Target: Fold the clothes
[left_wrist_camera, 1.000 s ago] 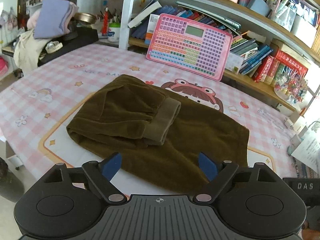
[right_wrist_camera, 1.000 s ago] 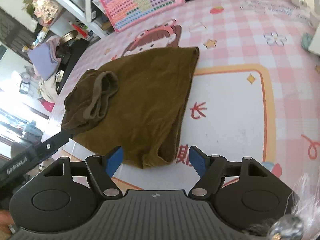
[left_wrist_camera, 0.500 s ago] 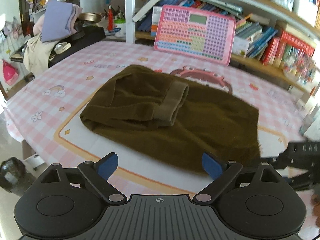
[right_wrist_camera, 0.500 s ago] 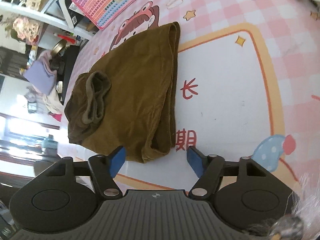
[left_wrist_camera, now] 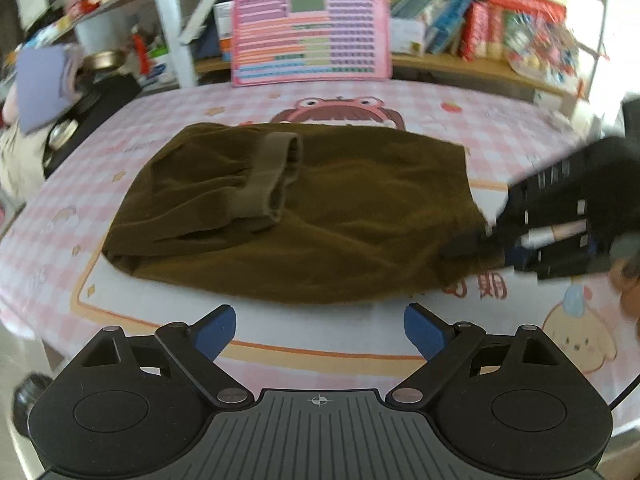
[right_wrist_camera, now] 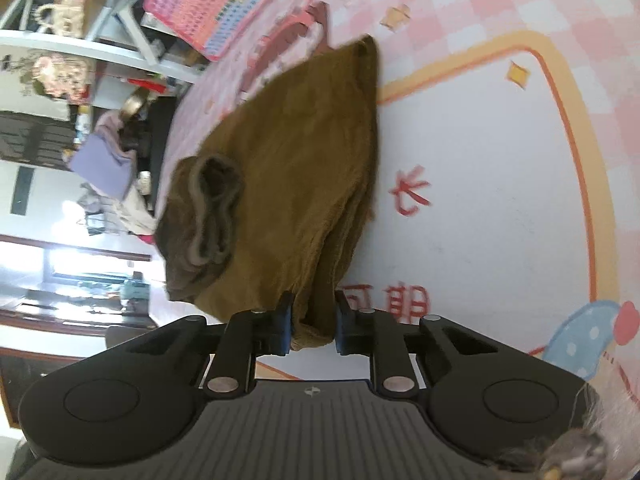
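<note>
A brown folded garment (left_wrist_camera: pixel 304 208) lies on the pink checked table (left_wrist_camera: pixel 360 344), a ribbed cuff (left_wrist_camera: pixel 268 184) folded over its top. It also shows in the right wrist view (right_wrist_camera: pixel 288 176). My left gripper (left_wrist_camera: pixel 320 328) is open and empty, just short of the garment's near edge. My right gripper (right_wrist_camera: pixel 314 324) is shut on the garment's near right corner. In the left wrist view the right gripper (left_wrist_camera: pixel 560 224) shows at that corner, blurred.
A pink toy keyboard (left_wrist_camera: pixel 312 32) leans on a shelf of books (left_wrist_camera: pixel 480 28) at the table's far edge. A purple cloth pile (left_wrist_camera: pixel 40 80) and dark items sit at the far left. The mat's white panel (right_wrist_camera: pixel 480 200) lies right of the garment.
My right gripper has moved onto the garment's near right corner and shut on it. My left gripper has swung round toward the garment's front and stays open.
</note>
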Demonstrator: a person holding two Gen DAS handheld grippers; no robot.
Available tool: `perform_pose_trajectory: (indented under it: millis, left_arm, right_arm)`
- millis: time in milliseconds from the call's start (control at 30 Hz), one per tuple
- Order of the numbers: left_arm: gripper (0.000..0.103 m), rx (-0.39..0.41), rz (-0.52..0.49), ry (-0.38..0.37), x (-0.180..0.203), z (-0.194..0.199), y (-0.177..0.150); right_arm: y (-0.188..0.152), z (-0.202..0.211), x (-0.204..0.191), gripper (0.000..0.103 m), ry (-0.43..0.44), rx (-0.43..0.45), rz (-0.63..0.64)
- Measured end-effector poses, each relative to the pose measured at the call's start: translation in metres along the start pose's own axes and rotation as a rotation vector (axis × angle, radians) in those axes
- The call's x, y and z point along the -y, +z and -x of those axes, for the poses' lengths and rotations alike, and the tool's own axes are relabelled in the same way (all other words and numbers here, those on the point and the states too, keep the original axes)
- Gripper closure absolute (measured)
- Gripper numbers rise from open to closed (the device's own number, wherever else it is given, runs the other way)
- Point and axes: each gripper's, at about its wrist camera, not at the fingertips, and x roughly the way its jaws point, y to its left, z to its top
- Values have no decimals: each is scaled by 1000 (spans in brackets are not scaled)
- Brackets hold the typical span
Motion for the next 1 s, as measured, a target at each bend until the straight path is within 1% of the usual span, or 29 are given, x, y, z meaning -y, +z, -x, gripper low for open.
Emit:
perform_pose_trajectory:
  millis: [133,367,400,533,567,600,633,667,767,833,867,900,933,967,1000]
  left_arm:
    - [10,16,-80,1,15,-4,3]
    - [11,50,-228,-12,43,-13,8]
    - [11,62,-259,-5,48,-14,8]
    - [11,110,-439,54,70,-27,8]
    - [15,114,-479,69,74,-32,8]
    - [22,118,-520,84,79,-37,8]
    - [25,123,-553,100,83,-42,8]
    - [32,129,-567,115,84,-45,8]
    - [36,153,-565,138,89,-51,13]
    - [55,169,-582,144,90,-55,15]
    - [71,176,-592,145,90,-57,16]
    - [83,181,-604,138,90,-60,16]
    - [88,183,-616,120,90,-64,16]
    - [94,184,-625,104,89,-66,15]
    - [98,185,-624,95,88,-67,15]
  right_arm:
    - [3,7,-10,85,32,17,20]
    - [4,8,-14,85,41,15,19]
    - [4,8,-15,85,42,13,22]
    - [5,8,-19,85,48,4,34]
    - [5,8,-20,85,48,0,37]
    - [6,9,-21,85,47,-2,40]
    - [6,9,-22,85,47,-4,45]
    - [7,10,-23,85,45,-6,48]
    - [8,11,-25,85,44,-6,63]
    - [9,12,-25,84,36,0,67]
    - [10,13,-25,81,29,3,68]
    - [11,15,-24,80,20,14,69]
    - [12,19,-23,77,18,28,69]
    - [15,22,-20,67,18,41,62]
    - [17,25,-18,61,19,53,54]
